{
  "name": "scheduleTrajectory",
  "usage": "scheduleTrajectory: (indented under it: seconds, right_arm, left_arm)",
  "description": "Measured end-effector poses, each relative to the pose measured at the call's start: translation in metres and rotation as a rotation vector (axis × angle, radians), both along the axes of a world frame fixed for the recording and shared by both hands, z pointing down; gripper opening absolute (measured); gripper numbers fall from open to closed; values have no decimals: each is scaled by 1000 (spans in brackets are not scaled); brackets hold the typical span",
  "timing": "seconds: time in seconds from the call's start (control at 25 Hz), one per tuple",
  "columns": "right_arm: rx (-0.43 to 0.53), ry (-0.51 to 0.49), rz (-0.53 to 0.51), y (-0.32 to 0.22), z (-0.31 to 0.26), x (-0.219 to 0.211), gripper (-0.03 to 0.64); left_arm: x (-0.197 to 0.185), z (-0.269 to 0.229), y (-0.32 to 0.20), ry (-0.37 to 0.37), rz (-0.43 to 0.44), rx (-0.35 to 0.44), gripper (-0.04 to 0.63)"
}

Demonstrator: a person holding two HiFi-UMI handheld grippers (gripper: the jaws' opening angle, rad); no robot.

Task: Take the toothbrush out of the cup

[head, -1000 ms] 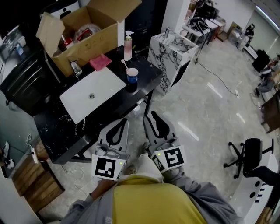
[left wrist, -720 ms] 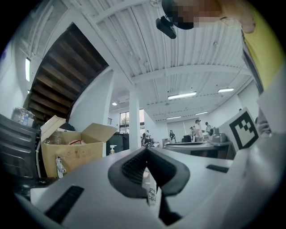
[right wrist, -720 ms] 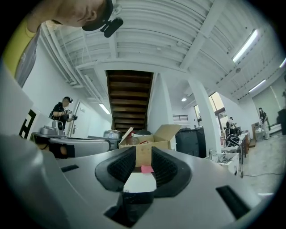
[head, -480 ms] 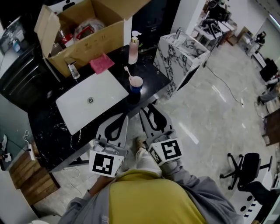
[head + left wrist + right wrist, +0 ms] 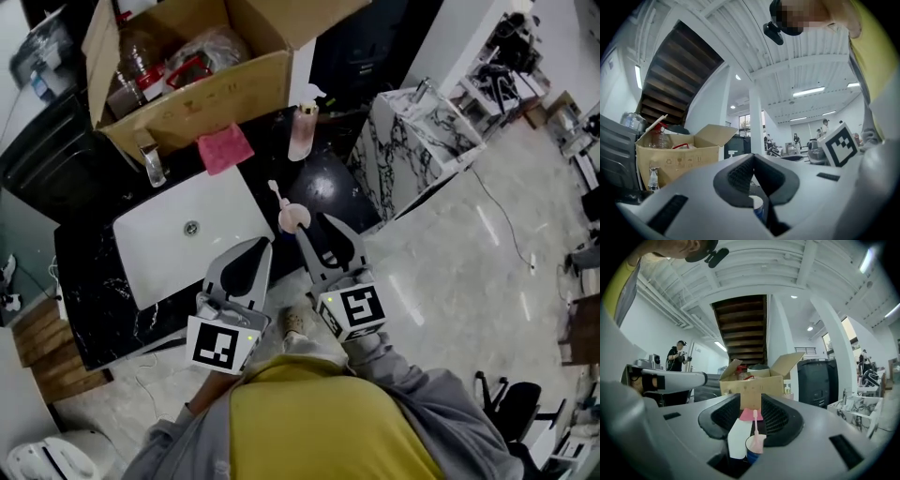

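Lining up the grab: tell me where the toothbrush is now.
In the head view the pink toothbrush stands in the cup on the black counter, just right of the white sink, with the pump bottle behind it.

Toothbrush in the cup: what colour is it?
Pink. The toothbrush shows best in the right gripper view, standing in the cup.

yellow top (image 5: 319,427) over grey long sleeves (image 5: 427,403).
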State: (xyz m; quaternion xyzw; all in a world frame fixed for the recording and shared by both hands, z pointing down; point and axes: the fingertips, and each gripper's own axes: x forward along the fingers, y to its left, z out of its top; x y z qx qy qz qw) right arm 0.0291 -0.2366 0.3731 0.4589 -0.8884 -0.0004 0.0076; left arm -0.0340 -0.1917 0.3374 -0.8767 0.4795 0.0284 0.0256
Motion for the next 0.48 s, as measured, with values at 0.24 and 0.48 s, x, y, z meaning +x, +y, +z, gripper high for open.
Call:
scheduleTrajectory:
  seconds: [0.24, 0.48]
  right_arm:
    - [-80, 51, -132, -49, 35, -8, 155]
    - [-182, 126, -270, -78, 74, -29, 152]
  left_arm:
    - [5, 14, -42, -12, -97, -32, 0]
    - [3, 28, -60, -45, -153, -69, 0]
